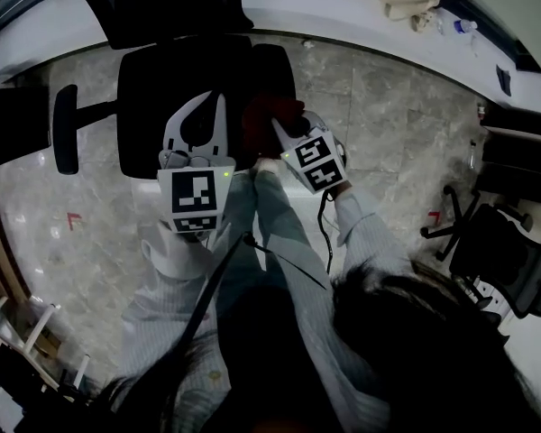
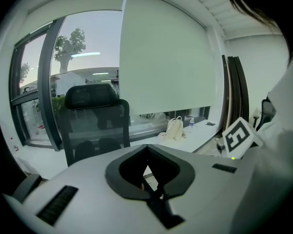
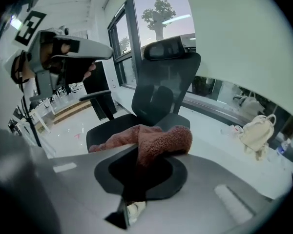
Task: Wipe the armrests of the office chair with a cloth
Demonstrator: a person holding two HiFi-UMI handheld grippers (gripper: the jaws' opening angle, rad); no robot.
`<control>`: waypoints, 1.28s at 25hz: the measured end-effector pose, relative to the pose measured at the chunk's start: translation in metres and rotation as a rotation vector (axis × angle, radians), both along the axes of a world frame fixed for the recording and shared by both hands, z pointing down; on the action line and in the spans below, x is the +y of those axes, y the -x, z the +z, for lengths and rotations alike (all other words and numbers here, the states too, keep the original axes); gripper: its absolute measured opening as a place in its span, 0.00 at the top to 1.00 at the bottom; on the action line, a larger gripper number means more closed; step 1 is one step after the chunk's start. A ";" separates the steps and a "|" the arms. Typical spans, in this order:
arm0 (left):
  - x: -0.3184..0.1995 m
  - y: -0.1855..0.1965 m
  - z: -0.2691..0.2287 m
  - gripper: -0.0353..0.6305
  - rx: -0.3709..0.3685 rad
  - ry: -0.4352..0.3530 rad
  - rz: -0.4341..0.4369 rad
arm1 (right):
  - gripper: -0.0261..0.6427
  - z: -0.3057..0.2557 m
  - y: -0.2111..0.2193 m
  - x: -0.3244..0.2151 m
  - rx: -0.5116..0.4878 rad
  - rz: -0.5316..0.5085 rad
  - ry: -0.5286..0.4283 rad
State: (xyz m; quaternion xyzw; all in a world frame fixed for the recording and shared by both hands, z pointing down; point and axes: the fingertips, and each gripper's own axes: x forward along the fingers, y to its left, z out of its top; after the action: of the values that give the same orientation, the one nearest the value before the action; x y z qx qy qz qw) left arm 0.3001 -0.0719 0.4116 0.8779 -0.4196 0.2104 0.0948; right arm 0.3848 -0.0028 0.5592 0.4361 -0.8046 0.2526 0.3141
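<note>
Over a pale stone office floor (image 1: 379, 124), the right gripper (image 3: 141, 155) clenched the red cloth (image 3: 163, 138) above the office chair (image 1: 185, 88) seat, left gripper (image 2: 146, 150) pinched shut on nothing; w/ the chair unbraced, pressing the left armrest (image 1: 65, 129) could've swivelled it away.

We wear pale striped sleeves (image 1: 365, 228); our white left gripper (image 1: 213, 105) and right gripper (image 1: 278, 126) each bear a black-and-white marker cube (image 1: 198, 198); black cable (image 1: 326, 233)
</note>
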 end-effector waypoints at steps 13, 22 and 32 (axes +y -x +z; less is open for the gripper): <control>-0.003 0.064 0.010 0.94 -0.025 0.017 -0.102 | 0.92 0.030 -0.041 -0.151 0.091 0.206 0.045; -0.004 0.047 -0.005 0.94 0.009 -0.008 -0.062 | 0.92 0.005 -0.015 -0.037 0.063 0.108 0.025; 0.012 -0.001 -0.015 0.94 0.028 -0.011 0.006 | 0.92 -0.007 -0.014 0.055 0.029 0.039 0.041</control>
State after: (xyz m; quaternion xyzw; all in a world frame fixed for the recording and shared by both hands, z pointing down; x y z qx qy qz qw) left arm 0.3010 -0.0603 0.3968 0.8826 -0.4166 0.1958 0.0952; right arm 0.3987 0.0519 0.5518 0.4489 -0.7860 0.2687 0.3293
